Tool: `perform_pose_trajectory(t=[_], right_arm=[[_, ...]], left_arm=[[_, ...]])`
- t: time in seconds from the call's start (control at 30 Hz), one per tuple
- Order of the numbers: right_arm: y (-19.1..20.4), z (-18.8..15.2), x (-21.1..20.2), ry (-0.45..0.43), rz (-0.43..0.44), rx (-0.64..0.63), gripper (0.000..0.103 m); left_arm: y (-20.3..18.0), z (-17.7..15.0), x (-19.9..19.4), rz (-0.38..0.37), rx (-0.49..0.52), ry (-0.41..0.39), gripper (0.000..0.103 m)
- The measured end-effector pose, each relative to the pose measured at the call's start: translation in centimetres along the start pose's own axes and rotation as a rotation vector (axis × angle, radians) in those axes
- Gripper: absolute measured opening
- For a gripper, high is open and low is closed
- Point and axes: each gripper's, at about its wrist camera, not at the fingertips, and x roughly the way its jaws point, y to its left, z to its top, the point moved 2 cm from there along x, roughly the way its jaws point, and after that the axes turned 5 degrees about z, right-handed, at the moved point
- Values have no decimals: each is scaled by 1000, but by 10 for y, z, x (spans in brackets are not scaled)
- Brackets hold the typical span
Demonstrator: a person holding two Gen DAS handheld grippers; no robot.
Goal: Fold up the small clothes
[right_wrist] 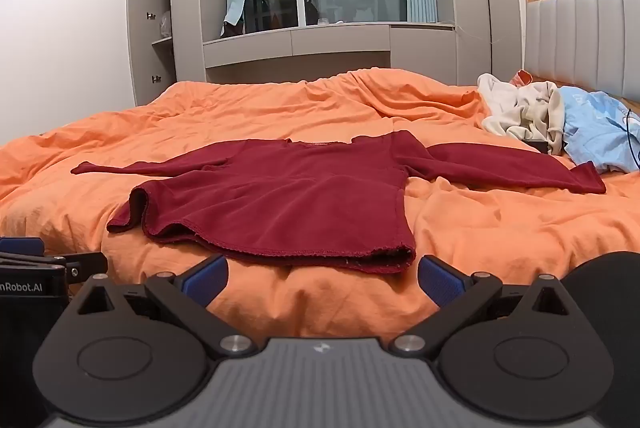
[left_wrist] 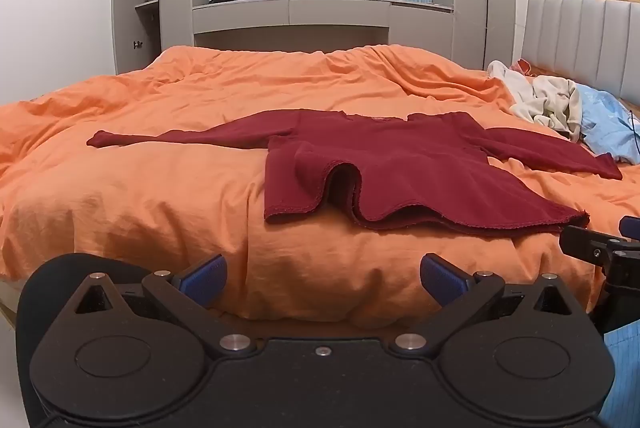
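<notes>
A dark red long-sleeved top (left_wrist: 400, 164) lies spread on the orange bed cover (left_wrist: 160, 188), sleeves out to both sides, hem toward me with a raised wrinkle near its left part. It also shows in the right wrist view (right_wrist: 288, 196). My left gripper (left_wrist: 323, 278) is open and empty, in front of the bed edge below the hem. My right gripper (right_wrist: 323, 278) is open and empty, just short of the hem's right corner. The right gripper shows at the right edge of the left wrist view (left_wrist: 600, 248).
A heap of cream (right_wrist: 520, 112) and light blue clothes (right_wrist: 600, 128) lies at the right by the padded headboard (right_wrist: 580, 40). Grey cupboards and a window stand beyond the bed (right_wrist: 340, 40). The orange cover (right_wrist: 500, 220) is wrinkled.
</notes>
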Motion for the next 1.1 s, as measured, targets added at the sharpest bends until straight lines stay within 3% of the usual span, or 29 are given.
perform_pose_trajectory(t=[1.1], right_arm=[[-2, 0, 0, 3, -6, 5, 103]], left_arm=[[-1, 0, 0, 1, -6, 7, 103]])
